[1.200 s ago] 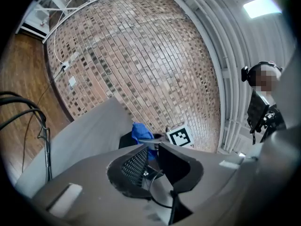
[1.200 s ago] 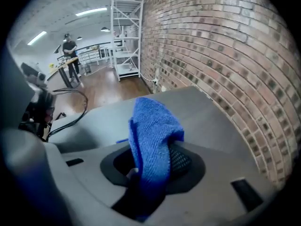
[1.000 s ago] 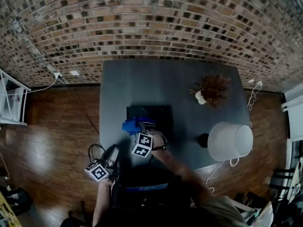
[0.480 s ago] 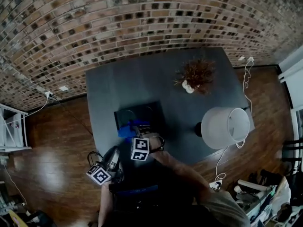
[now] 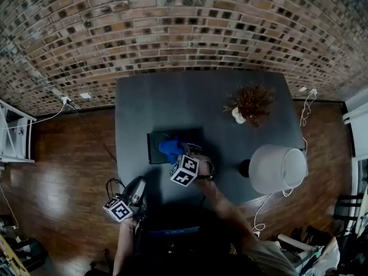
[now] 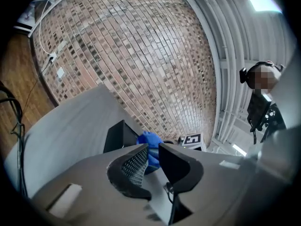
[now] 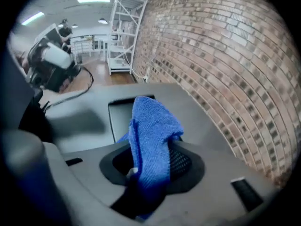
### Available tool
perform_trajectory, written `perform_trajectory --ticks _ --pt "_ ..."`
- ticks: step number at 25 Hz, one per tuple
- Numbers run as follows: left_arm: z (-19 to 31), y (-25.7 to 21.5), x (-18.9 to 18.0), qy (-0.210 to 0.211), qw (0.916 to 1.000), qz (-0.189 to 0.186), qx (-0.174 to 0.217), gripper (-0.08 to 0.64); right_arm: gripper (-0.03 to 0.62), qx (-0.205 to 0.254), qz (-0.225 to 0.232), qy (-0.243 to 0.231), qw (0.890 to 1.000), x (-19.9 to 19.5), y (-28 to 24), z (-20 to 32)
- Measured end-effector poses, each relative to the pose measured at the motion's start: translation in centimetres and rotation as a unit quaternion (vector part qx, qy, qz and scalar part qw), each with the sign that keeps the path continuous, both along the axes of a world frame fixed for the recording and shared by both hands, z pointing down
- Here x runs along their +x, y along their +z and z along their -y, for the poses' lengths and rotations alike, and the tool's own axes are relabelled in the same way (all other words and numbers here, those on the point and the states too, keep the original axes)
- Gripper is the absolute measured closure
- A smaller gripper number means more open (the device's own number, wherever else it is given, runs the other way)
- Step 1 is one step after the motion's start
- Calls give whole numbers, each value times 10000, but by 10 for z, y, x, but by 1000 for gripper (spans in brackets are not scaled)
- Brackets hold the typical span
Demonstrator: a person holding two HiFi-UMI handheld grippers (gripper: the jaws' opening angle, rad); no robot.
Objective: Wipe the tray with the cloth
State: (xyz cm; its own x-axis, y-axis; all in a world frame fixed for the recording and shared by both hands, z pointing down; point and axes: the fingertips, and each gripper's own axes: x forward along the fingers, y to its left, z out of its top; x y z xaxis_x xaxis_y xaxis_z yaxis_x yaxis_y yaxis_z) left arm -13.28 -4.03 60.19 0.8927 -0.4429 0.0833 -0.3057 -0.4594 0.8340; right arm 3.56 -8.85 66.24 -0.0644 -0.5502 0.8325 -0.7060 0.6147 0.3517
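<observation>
Head view: on the surface (image 5: 172,102), the tray (image 5: 154,148) lies beneath my right tongs (image 5: 180,153), well ahead of the slightly parted, empty left tongs (image 5: 140,184). The right tongs, clenched on the cloth (image 5: 171,149), have shifted it from the tray's left edge toward its middle. I judge that wiping is underway.

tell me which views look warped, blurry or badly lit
Head view: heavy fisheye, the brick wall bows and the table edges curve; the bottom centre is very dark. Left gripper view: black vignette in the corners, and the ceiling light is blown out. Right gripper view: the cloth goes soft up close between the jaws, and the brick wall curves.
</observation>
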Motion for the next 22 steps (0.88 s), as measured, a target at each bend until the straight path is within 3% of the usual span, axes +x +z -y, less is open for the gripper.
perform_trajectory --ticks 3,6,8,12,14,16,19,22 --pt "-3 -2 -3 -98 9999 -22 38 505 443 188 342 -657 9971 -59 3 43" --pt "-6 -1 -9 -229 9997 -29 -6 505 442 -23 440 -816 9957 -59 25 46" --pt "-3 0 -19 -348 9994 -16 -42 505 442 7 431 -484 9979 -27 25 41" --pt "3 9 -40 -545 9984 20 -124 505 443 -35 -20 775 9970 66 18 28" --pt "5 12 -44 -557 9984 3 -134 505 443 -86 -164 962 9952 73 15 28" --pt "7 13 -45 -541 9985 -40 -109 505 445 102 -160 476 9987 35 8 46" --pt "6 10 -42 -554 9984 -60 -59 505 444 460 -28 -708 9964 -55 2 85" --pt "2 2 -30 -476 9988 -87 0 505 453 317 -73 -1109 9933 -82 13 101"
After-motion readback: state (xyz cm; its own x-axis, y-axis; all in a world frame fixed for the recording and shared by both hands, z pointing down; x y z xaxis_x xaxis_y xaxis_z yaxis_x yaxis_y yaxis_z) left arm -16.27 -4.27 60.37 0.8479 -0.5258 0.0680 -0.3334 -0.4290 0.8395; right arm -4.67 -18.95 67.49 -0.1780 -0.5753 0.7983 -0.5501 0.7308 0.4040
